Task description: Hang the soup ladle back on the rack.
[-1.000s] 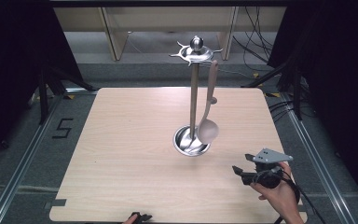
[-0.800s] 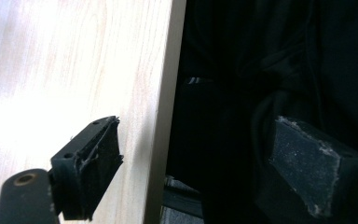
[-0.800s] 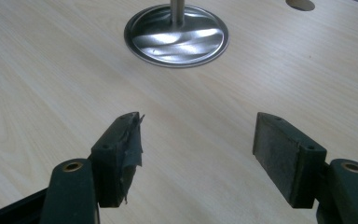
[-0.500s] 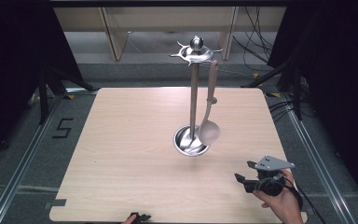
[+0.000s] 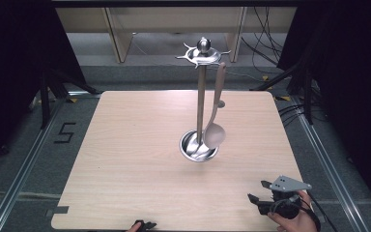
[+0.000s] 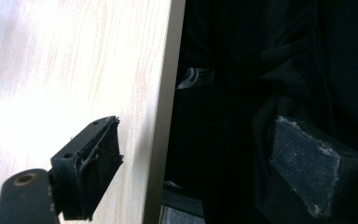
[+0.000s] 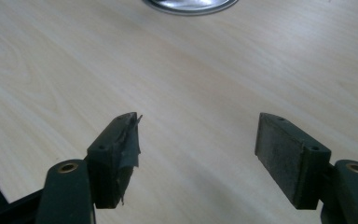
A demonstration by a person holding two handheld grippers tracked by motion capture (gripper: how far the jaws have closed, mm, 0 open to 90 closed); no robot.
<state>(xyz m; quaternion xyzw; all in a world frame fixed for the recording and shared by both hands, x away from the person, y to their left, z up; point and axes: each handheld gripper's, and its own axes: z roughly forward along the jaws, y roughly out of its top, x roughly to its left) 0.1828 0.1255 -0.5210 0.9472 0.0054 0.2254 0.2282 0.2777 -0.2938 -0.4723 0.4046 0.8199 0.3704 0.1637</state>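
A: Movement first: what is changing since a second ago?

B: Right gripper (image 5: 257, 200) is pulling back toward the table's (image 5: 135, 159) near right corner; earlier it was sitting farther up the wood, closer to the utensil stand (image 5: 201, 104). The hand (image 5: 297, 223) holding it is now barely showing above the bottom edge. Its jaws are standing wide apart and gripping nothing, with bare wood between them in the right gripper view.

A: And the left gripper (image 5: 144, 225)?

B: It is staying at the near edge, jaws apart too, one over the wood and the other off the edge against dark cloth.

A: Is the stand changing?

B: No. The ladle (image 5: 215, 126) is hanging from its top ring as before, bowl just above the round base.

A: Any writing?

B: A "5" (image 5: 64, 132) is marked on the floor, left of the table.
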